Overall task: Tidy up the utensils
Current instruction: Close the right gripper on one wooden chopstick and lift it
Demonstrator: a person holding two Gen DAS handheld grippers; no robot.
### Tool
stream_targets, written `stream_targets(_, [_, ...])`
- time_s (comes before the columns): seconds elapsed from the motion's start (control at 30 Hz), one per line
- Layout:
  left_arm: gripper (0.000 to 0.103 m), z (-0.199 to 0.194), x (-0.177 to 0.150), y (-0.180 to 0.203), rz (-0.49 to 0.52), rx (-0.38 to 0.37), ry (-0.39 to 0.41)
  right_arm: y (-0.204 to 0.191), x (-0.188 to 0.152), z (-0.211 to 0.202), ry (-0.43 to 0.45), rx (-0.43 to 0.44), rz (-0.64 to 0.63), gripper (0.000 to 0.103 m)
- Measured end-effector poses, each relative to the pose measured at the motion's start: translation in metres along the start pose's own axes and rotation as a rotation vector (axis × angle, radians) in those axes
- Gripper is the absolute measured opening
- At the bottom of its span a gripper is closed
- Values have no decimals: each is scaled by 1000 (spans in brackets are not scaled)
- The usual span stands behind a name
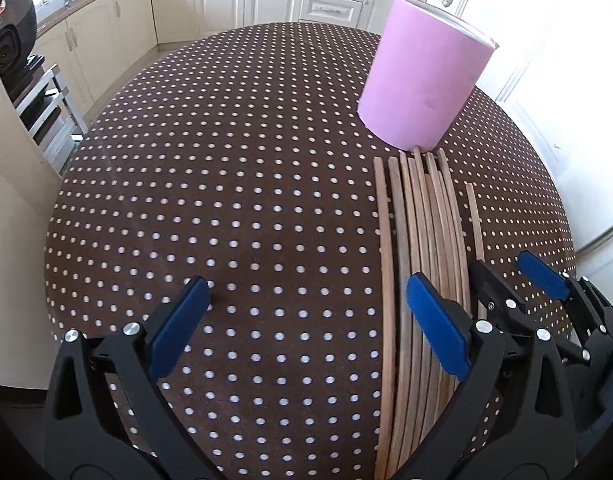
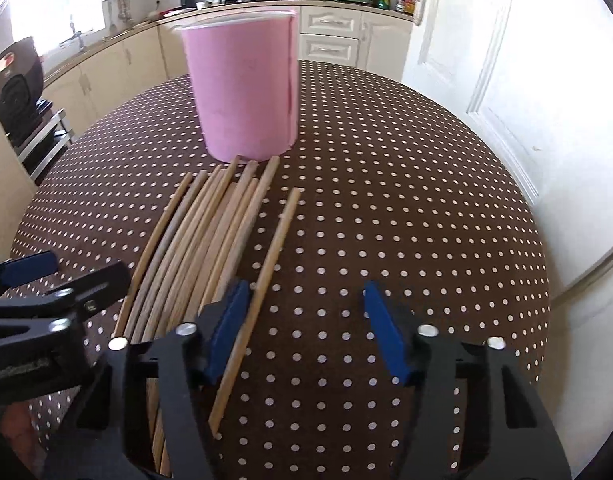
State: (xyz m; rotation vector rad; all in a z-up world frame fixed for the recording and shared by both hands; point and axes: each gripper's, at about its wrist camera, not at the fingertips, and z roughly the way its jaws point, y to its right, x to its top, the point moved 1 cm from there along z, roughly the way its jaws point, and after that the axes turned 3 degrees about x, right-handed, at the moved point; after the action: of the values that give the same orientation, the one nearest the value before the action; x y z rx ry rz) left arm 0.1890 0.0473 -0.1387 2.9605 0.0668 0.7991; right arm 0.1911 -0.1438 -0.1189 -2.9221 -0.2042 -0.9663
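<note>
Step in hand: picking a single chopstick [image 2: 262, 280], lying apart from the bundle of chopsticks [image 2: 194, 240] on the dotted tablecloth [image 2: 386, 220], just short of the pink container [image 2: 242, 88]. Right gripper [image 2: 306, 332] angled steeply down, half-open, left pad beside the stick, right pad well clear; not yet clamped. Next calls for closing squarely, lifting, tipping into the container. Left gripper [image 1: 306, 328] idle, wide open, likewise pitched down, empty.

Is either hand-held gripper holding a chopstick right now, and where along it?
Neither. The right hand-held gripper straddles the lone chopstick near its near end, pads not clamped. The left hand-held gripper is open.
</note>
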Motion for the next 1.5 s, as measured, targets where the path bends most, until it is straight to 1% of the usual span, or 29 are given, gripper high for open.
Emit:
stream_targets(0.07, [97,1,1,3,5,5,3,1,-6,-3,4,14,-9,43])
stream_targets(0.1, [97,2,2,5,5,6,4,2,-7,-3,6,25,-10,41])
stream_targets(0.17, [97,4,4,10,5,12,4,5,-17,-7,9,32,-14,31])
stream_targets(0.23, [97,6,5,11,3,28,7,8,-19,-8,10,40,-11,24])
stream_targets(0.37, [97,14,8,17,8,70,15,12,-20,-12,17,52,-14,18])
stream_targets(0.5, [95,18,14,19,-16,81,24,14,-20,-13,17,60,-28,18])
stream_targets(0.53, [92,20,16,20,-23,85,25,15,-20,-13,17,61,-28,18])
stream_targets(0.6, [89,20,18,18,-28,87,33,16,-20,-14,17,66,-20,18])
stream_targets(0.67, [86,21,20,17,-22,84,32,16,-18,-14,16,72,-16,18])
stream_targets(0.77, [79,19,19,18,-3,77,38,17,-20,-15,18,75,-19,18])
stream_targets(0.8, [71,17,18,20,10,70,45,18,-20,-16,19,74,-21,18])
stream_targets(0.83, [60,15,17,23,20,56,52,18,-19,-16,20,74,-23,18])
stream_targets(0.9, [52,13,14,28,26,39,60,17,-19,-16,21,71,-29,18])
stream_targets(1.0, [51,12,9,32,55,50,47,17,-18,-16,19,68,-16,20])
stream_targets(1.1, [52,8,4,34,74,52,40,13,-18,-16,20,66,-22,25])
stream_targets(1.2, [52,6,-1,34,71,51,44,9,-18,-15,23,48,-39,25])
stream_targets(1.3, [51,5,-4,40,85,71,45,9,-19,-15,26,43,-49,25])
stream_targets(1.37, [43,3,-6,44,115,95,50,8,-20,-16,24,39,-58,25])
stream_targets(1.4, [34,1,-7,48,130,92,48,7,-20,-16,26,38,-65,25])
stream_targets(1.5, [22,-5,-15,50,154,75,34,7,-23,-18,32,54,-107,24])
